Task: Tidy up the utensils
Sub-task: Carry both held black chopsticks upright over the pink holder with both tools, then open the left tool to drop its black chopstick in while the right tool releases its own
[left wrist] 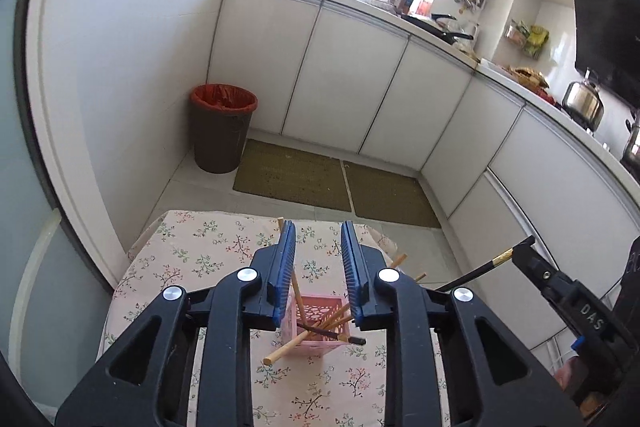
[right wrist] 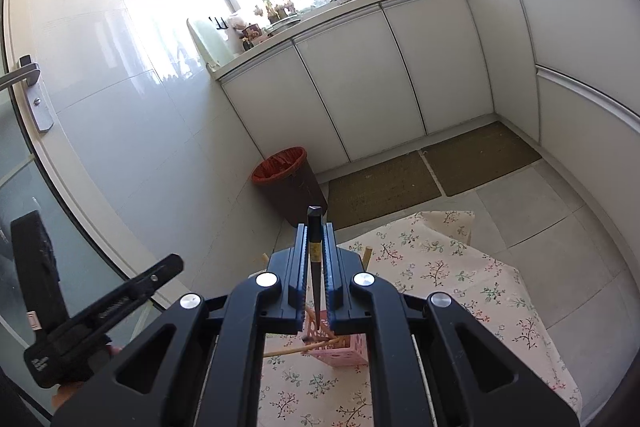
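A pink slotted basket (left wrist: pixel 320 323) (right wrist: pixel 348 347) stands on the table's floral cloth (left wrist: pixel 200 259) (right wrist: pixel 460 287). Several wooden chopsticks (left wrist: pixel 288 347) lean out of it, and one black chopstick (left wrist: pixel 332 335) lies across its rim. My left gripper (left wrist: pixel 318 239) hovers above the basket, its jaws apart with nothing pressed between the pads; one wooden chopstick pokes up behind its left finger. My right gripper (right wrist: pixel 316 231) is shut on a black chopstick (right wrist: pixel 314 251) with a gold band, held upright over the basket. From the left wrist view that chopstick (left wrist: pixel 480 271) slants in from the right.
A brown bin with a red liner (left wrist: pixel 222 127) (right wrist: pixel 286 179) stands on the floor beyond the table, beside two olive mats (left wrist: pixel 296 175). White cabinets (left wrist: pixel 352 87) run along the back and right. A glass door with a handle (right wrist: pixel 32 83) is at the left.
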`<state>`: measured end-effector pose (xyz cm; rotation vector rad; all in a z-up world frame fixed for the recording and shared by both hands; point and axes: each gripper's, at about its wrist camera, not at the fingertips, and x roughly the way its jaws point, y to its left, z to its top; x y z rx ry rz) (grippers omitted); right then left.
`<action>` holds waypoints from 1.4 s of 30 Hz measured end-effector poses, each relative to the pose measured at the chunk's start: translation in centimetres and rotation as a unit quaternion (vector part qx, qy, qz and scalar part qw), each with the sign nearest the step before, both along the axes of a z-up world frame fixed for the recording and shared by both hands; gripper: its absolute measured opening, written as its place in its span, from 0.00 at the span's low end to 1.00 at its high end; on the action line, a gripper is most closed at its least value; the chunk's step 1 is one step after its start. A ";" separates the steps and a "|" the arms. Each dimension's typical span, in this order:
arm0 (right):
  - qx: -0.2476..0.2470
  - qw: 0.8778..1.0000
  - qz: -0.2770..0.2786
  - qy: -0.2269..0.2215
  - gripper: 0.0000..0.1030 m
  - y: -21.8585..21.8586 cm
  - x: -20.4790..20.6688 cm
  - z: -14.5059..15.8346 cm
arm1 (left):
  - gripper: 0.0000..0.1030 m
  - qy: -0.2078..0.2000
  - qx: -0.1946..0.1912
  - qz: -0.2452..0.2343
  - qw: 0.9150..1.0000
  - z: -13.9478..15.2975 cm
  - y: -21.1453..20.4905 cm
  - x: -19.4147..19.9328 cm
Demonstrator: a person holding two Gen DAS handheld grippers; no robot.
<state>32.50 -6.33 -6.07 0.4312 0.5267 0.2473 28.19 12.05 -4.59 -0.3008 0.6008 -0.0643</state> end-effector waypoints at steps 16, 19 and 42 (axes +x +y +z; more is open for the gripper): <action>-0.052 0.999 0.015 0.002 0.10 3.4 2.5 -1.7 | 0.28 0.023 0.006 0.004 1.000 -1.5 1.4 -1.0; -0.066 0.998 0.013 -0.009 0.11 3.3 1.3 -0.8 | 0.30 0.020 0.011 0.004 1.000 -1.1 1.1 -1.4; -0.084 0.995 -0.049 -0.021 0.76 -1.1 -8.9 -0.1 | 0.79 0.002 0.075 -0.007 0.997 0.9 -3.8 -7.4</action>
